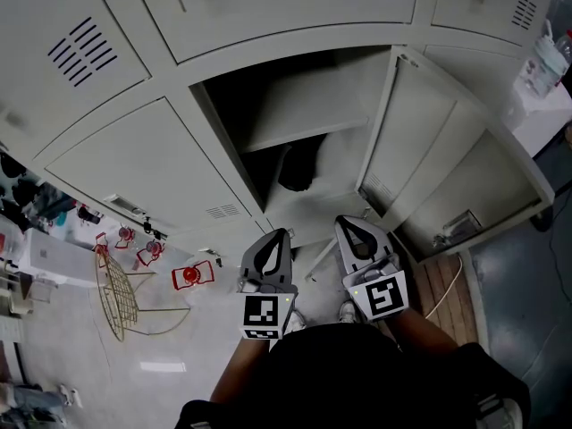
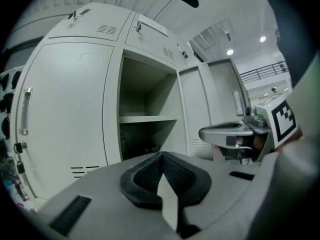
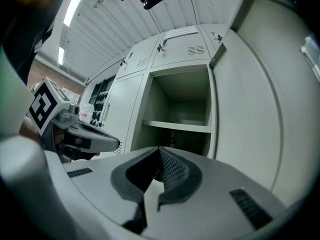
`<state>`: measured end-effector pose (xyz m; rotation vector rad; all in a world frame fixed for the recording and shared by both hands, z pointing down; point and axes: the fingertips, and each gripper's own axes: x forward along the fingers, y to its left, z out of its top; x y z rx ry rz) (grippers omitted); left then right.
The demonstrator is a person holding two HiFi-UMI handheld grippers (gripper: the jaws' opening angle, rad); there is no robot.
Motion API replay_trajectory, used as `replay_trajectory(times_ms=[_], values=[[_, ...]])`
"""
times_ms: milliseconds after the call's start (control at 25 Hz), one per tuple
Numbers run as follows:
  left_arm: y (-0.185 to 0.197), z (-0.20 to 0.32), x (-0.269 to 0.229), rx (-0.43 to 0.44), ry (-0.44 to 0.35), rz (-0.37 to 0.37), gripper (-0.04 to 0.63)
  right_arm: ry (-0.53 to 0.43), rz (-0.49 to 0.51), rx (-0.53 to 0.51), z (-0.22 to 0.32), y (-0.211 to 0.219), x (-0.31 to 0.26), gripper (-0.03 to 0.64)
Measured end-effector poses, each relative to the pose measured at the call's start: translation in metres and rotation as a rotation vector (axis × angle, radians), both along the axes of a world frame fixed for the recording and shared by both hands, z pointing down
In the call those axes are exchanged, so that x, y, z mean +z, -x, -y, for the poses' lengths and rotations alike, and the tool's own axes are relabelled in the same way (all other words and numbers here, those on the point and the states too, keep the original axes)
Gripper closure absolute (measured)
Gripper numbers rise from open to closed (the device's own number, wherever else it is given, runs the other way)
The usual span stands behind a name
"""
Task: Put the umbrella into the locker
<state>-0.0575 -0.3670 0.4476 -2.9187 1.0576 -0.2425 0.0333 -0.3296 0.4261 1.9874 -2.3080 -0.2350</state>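
Note:
The grey locker [image 1: 268,164] stands open in the head view, its door [image 1: 420,141] swung out to the right. A shelf [image 1: 304,114] divides it. Below the shelf a dark bundle, probably the black umbrella [image 1: 299,170], lies at the back of the lower compartment. My left gripper [image 1: 281,232] and right gripper [image 1: 343,222] are side by side in front of the opening, both outside it and both shut with nothing between the jaws. The left gripper view shows its tips [image 2: 161,154] meeting and empty. In the right gripper view the tips [image 3: 160,149] also meet.
On the floor at the left are a gold wire frame [image 1: 121,293] and some red pieces [image 1: 192,275]. A white cable [image 1: 451,284] runs over a wooden mat at the right. Shut locker doors [image 1: 143,164] flank the open one.

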Motion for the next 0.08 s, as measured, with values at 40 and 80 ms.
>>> replay_trajectory(times_ms=[40, 80], values=[[-0.0001, 0.0004, 0.0011, -0.002, 0.004, 0.001, 0.601, -0.001, 0.001, 0.001, -0.0003, -0.0003, 0.0008, 0.618], [-0.0002, 0.0007, 0.0022, -0.004, 0.008, 0.003, 0.601, -0.002, 0.003, 0.001, -0.0006, -0.0006, 0.0017, 0.618]])
